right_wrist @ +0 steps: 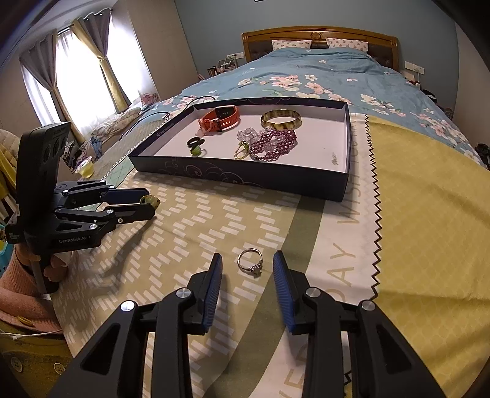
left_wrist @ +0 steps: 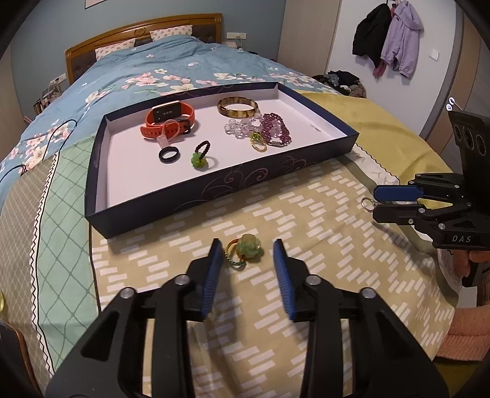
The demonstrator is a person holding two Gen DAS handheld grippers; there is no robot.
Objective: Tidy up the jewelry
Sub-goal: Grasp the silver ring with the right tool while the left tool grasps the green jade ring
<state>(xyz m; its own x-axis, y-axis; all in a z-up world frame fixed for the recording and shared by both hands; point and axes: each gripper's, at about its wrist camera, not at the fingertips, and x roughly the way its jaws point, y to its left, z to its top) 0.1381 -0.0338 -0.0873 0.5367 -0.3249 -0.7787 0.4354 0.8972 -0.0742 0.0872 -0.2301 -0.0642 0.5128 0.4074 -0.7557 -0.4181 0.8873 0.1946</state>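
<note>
Bedroom with blue-grey walls [right_wrist: 214, 27] and a big bed with a wooden headboard [right_wrist: 320, 35] at the top of the frame, two heart-print pillows [right_wrist: 346, 43] against it. Floral blue duvet [left_wrist: 171, 65] on top, patterned beige blanket [right_wrist: 196, 226] nearer the camera. Upper left, a bright window [right_wrist: 82, 76] with curtains [right_wrist: 41, 70]. Jackets [left_wrist: 389, 36] hang upper right on a white wall.

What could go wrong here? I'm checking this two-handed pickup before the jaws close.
1. The silver ring lies flat on the soft bedspread between the open jaws of the right gripper; closing may pinch fabric or squirt the ring out.
2. The green flower ring sits nearer the left finger of the left gripper, so it may get pushed aside, not gripped.
3. The tray already holds clustered beads; a drop there could tangle.
</note>
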